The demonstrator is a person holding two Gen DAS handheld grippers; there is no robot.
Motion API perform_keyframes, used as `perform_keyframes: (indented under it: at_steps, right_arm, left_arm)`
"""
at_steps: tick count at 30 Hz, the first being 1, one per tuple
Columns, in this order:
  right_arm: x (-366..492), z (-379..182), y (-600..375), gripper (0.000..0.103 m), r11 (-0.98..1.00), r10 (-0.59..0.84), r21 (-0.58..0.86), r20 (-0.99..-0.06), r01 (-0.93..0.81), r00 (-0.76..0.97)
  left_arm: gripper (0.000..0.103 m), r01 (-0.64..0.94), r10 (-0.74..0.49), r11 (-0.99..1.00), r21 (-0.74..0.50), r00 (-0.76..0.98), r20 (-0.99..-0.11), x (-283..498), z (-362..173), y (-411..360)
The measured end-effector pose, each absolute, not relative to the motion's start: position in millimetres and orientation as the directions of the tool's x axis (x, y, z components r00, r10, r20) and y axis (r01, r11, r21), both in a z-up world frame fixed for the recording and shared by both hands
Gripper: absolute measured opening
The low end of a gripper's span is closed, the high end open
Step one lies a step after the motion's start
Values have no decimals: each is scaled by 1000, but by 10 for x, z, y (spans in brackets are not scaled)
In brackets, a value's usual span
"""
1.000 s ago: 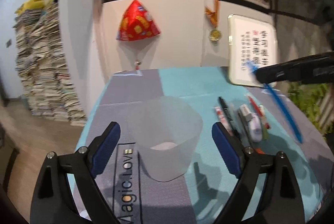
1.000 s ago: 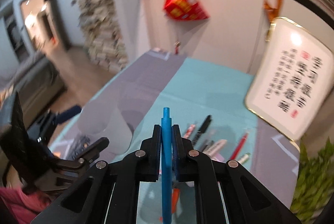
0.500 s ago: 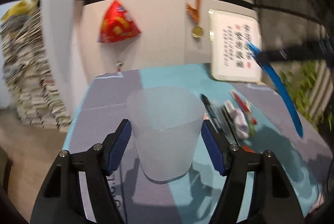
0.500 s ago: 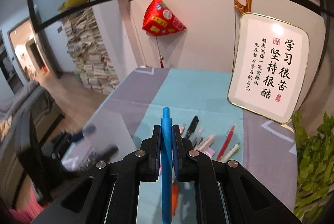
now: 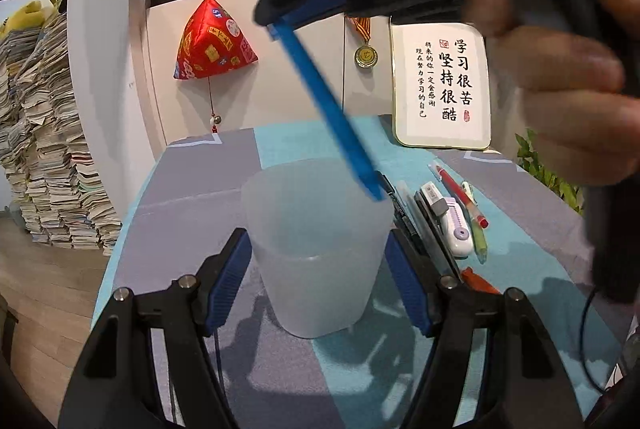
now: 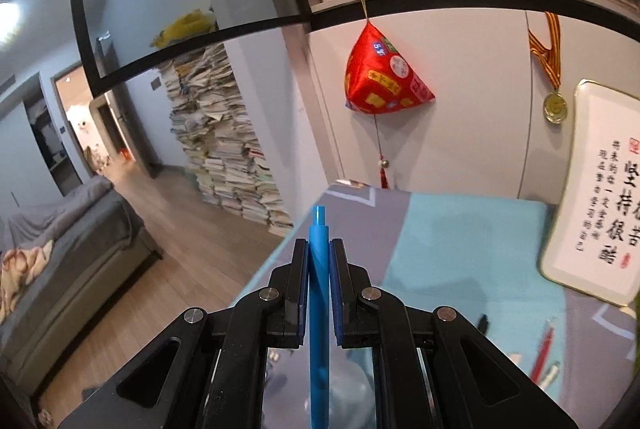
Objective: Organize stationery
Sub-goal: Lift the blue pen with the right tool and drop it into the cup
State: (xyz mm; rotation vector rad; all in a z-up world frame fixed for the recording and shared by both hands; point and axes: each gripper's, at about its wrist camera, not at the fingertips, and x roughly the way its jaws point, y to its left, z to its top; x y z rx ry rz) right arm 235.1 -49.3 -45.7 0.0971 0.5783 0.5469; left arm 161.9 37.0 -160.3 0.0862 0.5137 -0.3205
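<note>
Stationery: left hand-held gripper (image 5: 318,269) clamps cup (image 5: 316,245); right hand-held gripper (image 6: 319,261) pinches blue pen (image 6: 319,309).

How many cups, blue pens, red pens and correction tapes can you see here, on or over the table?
cup: 1
blue pen: 1
red pen: 1
correction tape: 1
Total: 4

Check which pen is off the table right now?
The blue pen: clamped in the right tool, it slants down toward the cup. The red pen, black pen and the rest lie flat on the mat.
</note>
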Motion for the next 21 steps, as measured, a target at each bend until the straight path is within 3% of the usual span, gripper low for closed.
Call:
perform_keyframes:
  at_steps: [14,21]
  right_arm:
    - [2025,-628,-684,11,880,469,173,-473,-443,746]
    - [1806,-668,-751,11,877,462,156,-534,-455,708]
  left_arm:
    - [68,305,-273,952,-15,826,-494,1629,-1599,409]
    - [67,264,-236,964,-22,818,-524,1707,-1632,438]
